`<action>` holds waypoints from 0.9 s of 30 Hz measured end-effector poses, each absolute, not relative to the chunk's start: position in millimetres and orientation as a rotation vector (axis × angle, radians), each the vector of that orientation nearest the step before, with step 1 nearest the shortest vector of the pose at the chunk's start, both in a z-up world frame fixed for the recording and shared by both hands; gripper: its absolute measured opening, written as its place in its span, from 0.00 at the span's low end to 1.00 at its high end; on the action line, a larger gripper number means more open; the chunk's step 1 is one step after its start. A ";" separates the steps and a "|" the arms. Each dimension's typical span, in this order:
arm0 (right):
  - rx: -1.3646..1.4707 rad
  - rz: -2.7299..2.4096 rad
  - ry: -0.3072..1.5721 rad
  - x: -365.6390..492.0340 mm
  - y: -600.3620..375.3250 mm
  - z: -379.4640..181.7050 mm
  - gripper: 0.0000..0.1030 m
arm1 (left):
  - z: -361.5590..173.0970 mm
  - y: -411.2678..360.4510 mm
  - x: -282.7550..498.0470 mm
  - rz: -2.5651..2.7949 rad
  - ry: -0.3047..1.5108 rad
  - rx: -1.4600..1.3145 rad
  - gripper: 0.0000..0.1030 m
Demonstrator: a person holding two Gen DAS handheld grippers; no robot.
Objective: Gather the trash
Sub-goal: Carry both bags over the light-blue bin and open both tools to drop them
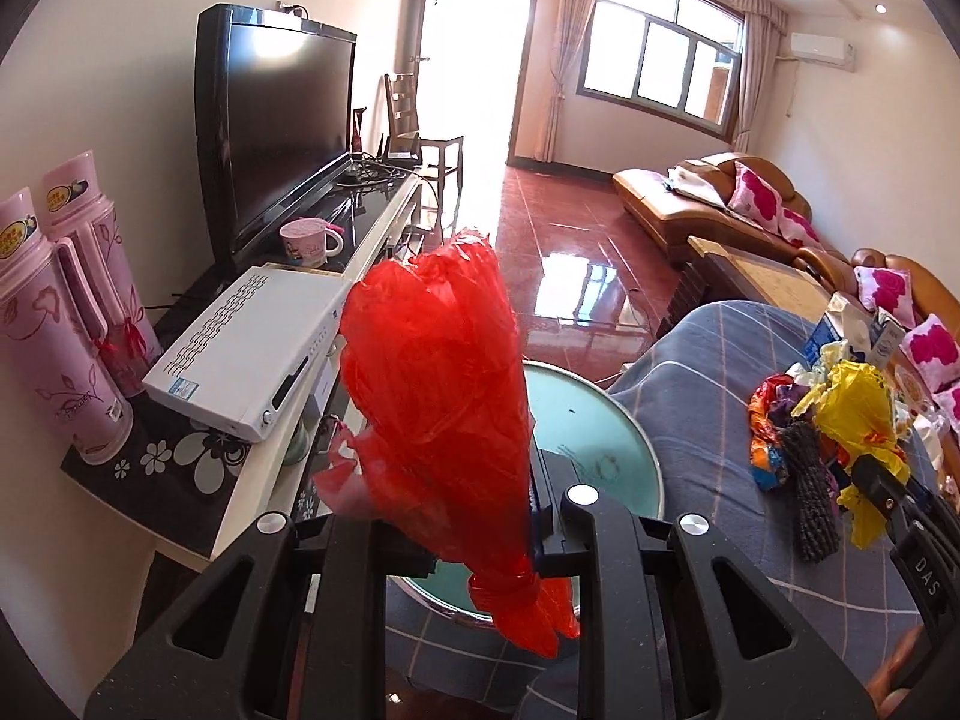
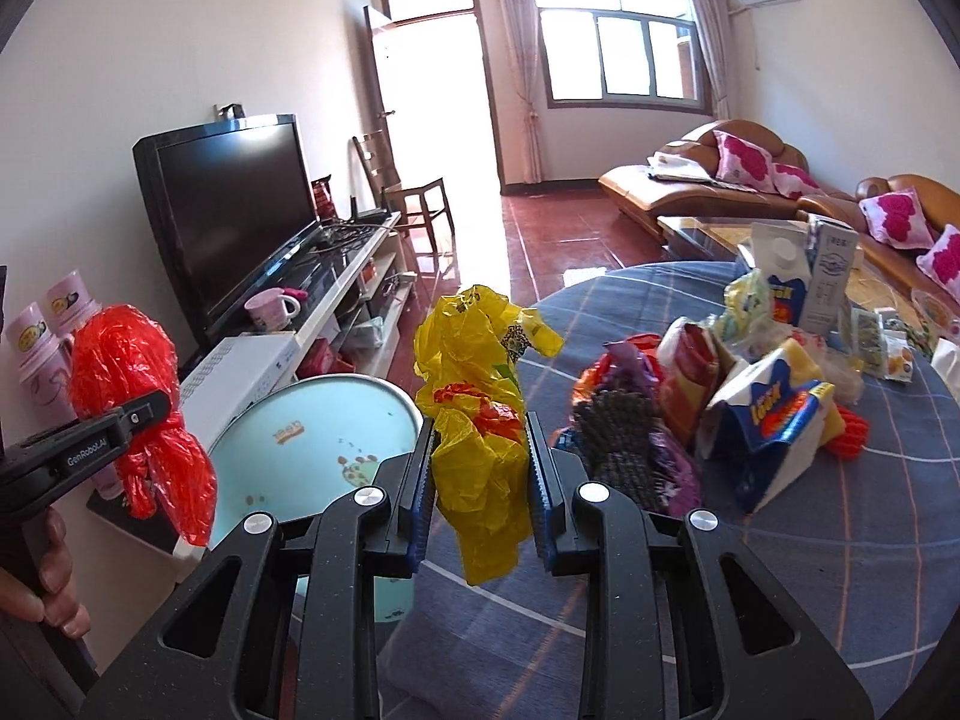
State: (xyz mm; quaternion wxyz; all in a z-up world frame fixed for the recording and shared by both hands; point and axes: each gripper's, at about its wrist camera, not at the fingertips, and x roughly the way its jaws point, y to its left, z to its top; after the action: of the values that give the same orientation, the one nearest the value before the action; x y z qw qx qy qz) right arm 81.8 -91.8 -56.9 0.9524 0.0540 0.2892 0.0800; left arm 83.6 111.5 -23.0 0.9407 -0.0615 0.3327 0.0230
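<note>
Red bag (image 1: 432, 396) | left hand-held gripper (image 1: 480, 546) clamps it ("GenRobot.AI") | right hand-held gripper (image 2: 480, 474) grips yellow bag (image 2: 474, 420)

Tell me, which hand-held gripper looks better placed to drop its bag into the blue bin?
Probably the left hand-held gripper: its red bag hangs right over the bin.

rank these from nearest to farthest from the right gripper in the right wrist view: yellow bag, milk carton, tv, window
1. yellow bag, clamped between the fingers of the right gripper.
2. milk carton, ahead to the right on the blue checked table.
3. tv, on the stand along the left wall.
4. window, on the far wall.
</note>
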 end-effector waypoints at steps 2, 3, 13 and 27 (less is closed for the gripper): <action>0.103 0.194 0.604 91.2 -78.3 -60.5 0.27 | -27.6 115.2 86.2 0.047 0.687 -0.124 0.20; 0.098 0.207 0.612 96.1 -71.8 -62.6 0.27 | -30.4 116.4 88.1 0.047 0.691 -0.122 0.20; 0.062 0.291 0.686 126.9 -26.6 -87.0 0.27 | -54.7 130.8 106.5 0.072 0.742 -0.118 0.21; 0.075 0.369 0.752 155.1 -8.9 -109.8 0.46 | -77.8 141.8 120.1 0.098 0.801 -0.129 0.22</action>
State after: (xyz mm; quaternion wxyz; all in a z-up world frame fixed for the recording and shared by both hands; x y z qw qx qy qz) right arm 155.1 -8.9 -109.8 0.9129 0.0362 0.3650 0.1792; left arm 120.1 141.8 -77.8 0.9177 -0.0626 0.3893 0.0476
